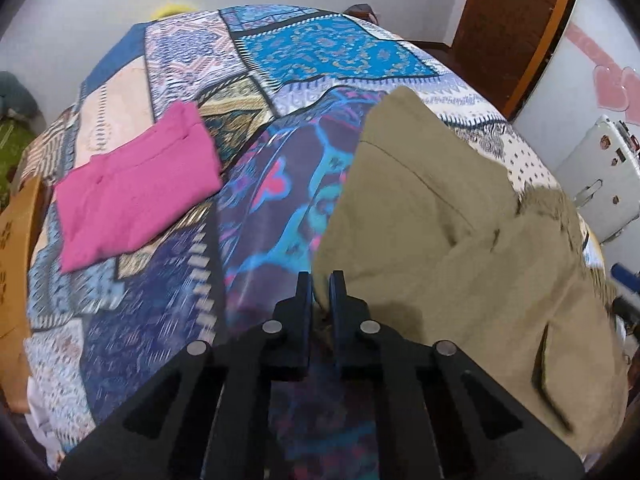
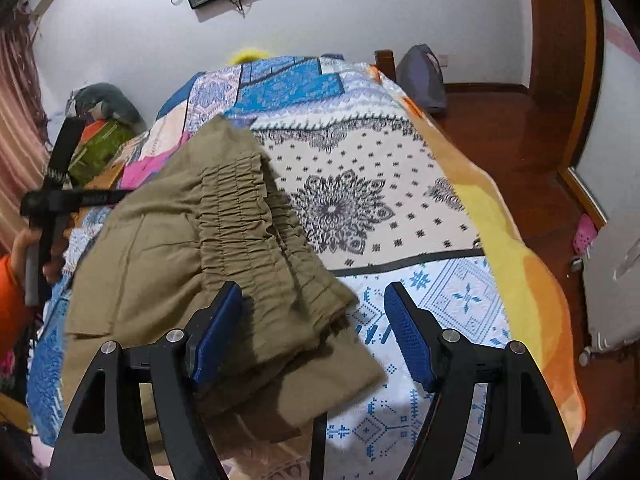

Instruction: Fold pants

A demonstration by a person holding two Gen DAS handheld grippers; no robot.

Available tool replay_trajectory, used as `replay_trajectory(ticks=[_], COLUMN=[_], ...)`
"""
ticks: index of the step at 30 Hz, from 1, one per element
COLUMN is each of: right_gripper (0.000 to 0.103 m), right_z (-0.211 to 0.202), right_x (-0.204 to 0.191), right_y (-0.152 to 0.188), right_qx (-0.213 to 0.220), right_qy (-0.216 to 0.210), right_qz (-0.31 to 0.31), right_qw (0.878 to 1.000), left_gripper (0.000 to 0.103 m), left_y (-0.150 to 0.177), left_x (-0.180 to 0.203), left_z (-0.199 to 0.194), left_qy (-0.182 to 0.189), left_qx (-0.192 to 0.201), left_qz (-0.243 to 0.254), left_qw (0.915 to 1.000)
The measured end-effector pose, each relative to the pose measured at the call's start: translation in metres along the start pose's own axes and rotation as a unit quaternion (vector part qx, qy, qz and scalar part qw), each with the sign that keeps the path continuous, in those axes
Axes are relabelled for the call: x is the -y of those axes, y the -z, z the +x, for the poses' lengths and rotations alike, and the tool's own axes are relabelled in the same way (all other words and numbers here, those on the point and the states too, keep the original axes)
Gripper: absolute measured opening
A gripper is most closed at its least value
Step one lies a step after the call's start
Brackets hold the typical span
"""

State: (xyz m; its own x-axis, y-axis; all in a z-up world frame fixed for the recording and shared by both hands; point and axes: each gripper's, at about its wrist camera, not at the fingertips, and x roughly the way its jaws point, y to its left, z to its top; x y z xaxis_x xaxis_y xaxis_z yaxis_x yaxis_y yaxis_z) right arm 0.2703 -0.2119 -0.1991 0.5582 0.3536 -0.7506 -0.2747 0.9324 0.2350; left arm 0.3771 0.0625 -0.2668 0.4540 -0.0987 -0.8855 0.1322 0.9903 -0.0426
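Observation:
Khaki pants point(image 1: 440, 220) lie crumpled on the right half of the bed. My left gripper point(image 1: 321, 285) is shut on the near left edge of the cloth, a fold of it pinched between the blue pads. In the right wrist view the pants point(image 2: 168, 240) show their gathered elastic waistband point(image 2: 240, 216). My right gripper point(image 2: 313, 292) stands open just over the waistband's near corner. Its left finger point(image 2: 220, 320) is above the cloth and its right finger point(image 2: 404, 332) above the bare bedspread.
A patchwork bedspread point(image 1: 320, 52) covers the bed. A folded pink garment point(image 1: 136, 188) lies at the left. A hand point(image 2: 24, 248) grips the other tool's black frame point(image 2: 56, 196). Wood floor point(image 2: 540, 152) and a backpack point(image 2: 424, 76) lie beyond the bed's right edge.

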Motion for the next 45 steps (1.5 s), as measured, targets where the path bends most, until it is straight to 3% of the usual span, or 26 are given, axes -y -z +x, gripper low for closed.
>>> replay_trajectory(ticks=[8,12,16,19,22,24,26,32,35,37,39,45], right_gripper=[0.069,0.069,0.069,0.069,0.070,0.071,0.071,0.071,0.071,0.071,0.071,0.071], right_z=[-0.020,-0.025,-0.020,-0.015,-0.011,-0.005,0.001,0.006,0.009,0.013,0.016,0.019], right_x=[-0.012,-0.020,-0.027,-0.027,-0.025,-0.022,-0.018,-0.011,-0.011,-0.010,-0.007,-0.003], right_y=[0.002,0.004,0.008,0.014,0.020,0.026,0.032,0.036,0.032,0.030,0.027,0.016], right_qx=[0.009,0.009,0.001,-0.006,-0.010,-0.019,-0.030,-0.032,-0.031,-0.033,-0.033,-0.027], right_qy=[-0.004,-0.014,-0.018,-0.017,-0.012,-0.012,-0.018,-0.024,-0.015,-0.014,-0.017,-0.013], right_qz=[-0.014,-0.018,-0.023,-0.014,0.002,0.017,0.032,0.044,0.028,0.020,0.019,0.016], right_qw=[1.000,1.000,1.000,1.000,1.000,1.000,0.999,0.998,0.999,0.999,0.999,0.999], left_gripper=[0.005,0.000,0.000,0.003,0.015,0.041,0.049,0.049,0.049,0.039,0.015,0.004], left_y=[0.051,0.086,0.108,0.103,0.085,0.067,0.053,0.007,-0.002,-0.003,-0.003,0.006], left_x=[-0.012,-0.017,-0.028,-0.032,-0.030,-0.026,-0.023,-0.021,-0.020,-0.016,-0.011,-0.005], left_z=[-0.037,-0.053,-0.071,-0.085,-0.090,-0.085,-0.076,-0.018,-0.004,0.000,0.001,-0.013], left_qy=[-0.016,-0.051,-0.027,-0.011,0.013,0.026,0.028,0.041,0.067,0.077,0.071,0.018], left_qx=[0.003,0.006,0.002,0.019,0.033,0.037,0.039,-0.014,-0.016,-0.014,-0.009,0.022], left_qz=[-0.034,-0.043,-0.052,-0.058,-0.052,-0.043,-0.035,-0.031,-0.027,-0.020,-0.014,-0.008], left_qw=[0.9993,0.9977,0.9982,0.9981,0.9980,0.9980,0.9982,0.9986,0.9973,0.9967,0.9974,0.9996])
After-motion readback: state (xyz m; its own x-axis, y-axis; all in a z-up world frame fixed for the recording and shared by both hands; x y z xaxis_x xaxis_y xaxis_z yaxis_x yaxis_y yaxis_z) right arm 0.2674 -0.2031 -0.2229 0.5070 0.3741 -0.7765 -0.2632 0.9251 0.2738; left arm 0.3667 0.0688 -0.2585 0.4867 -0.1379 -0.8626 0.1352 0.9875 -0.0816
